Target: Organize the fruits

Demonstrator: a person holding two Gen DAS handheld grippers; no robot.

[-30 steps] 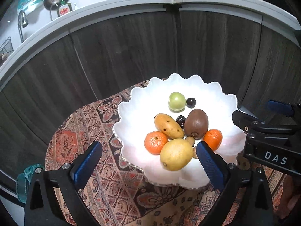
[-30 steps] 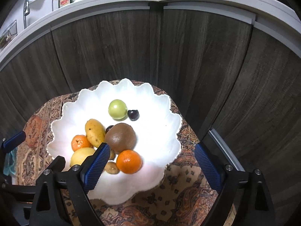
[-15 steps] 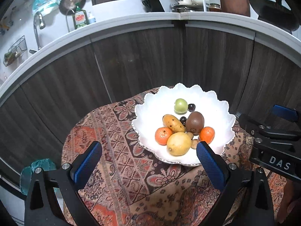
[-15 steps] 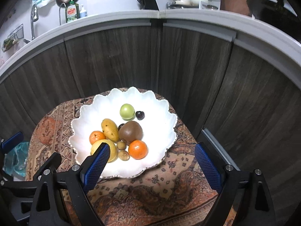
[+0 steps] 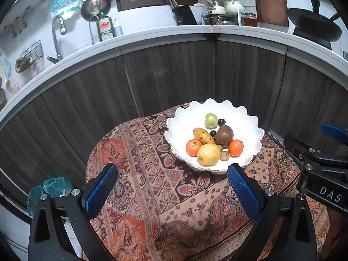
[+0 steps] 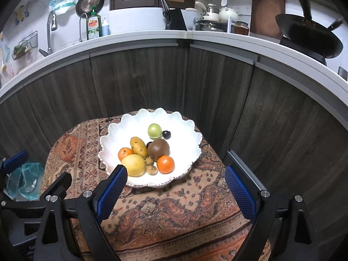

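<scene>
Operator: Ten or so fruits lie in the white scalloped bowl (image 6: 191, 130) on the patterned cloth (image 5: 152, 195); none shows on the cloth itself. State of the claws?

Technician: Left gripper (image 5: 171, 187): jaws spread wide, nothing between them, held over the cloth short of the bowl. Right gripper (image 6: 176, 191): likewise released and empty, near the bowl's front rim. That layout fits fruit already gathered, or fruit awaiting removal and sorting; the views do not settle which.

Operator: Handling characteristics?

Technician: By judgement only. The lemon (image 6: 133, 165) and brown kiwi-like fruit (image 6: 158, 149) look firm and moderately heavy; take hold across the widest girth. The two oranges (image 6: 165, 164) (image 6: 125, 153) are round and likely to roll, so centre the pads on the equator. The spotted yellow fruit (image 6: 138, 146) is elongated; grip across its short axis, mid-length. The green fruit (image 6: 154, 131) looks smooth and may slip. The dark cherries (image 6: 166, 134) and small brown nuts (image 6: 151, 170) are light, small and prone to squirt out; close slowly.

Operator: Cautions?

Technician: The bowl appears ceramic or glass: fragile, with a thin scalloped edge. Avoid striking it. The fruits touch one another at the centre, so lifting one may shift its neighbours.
</scene>
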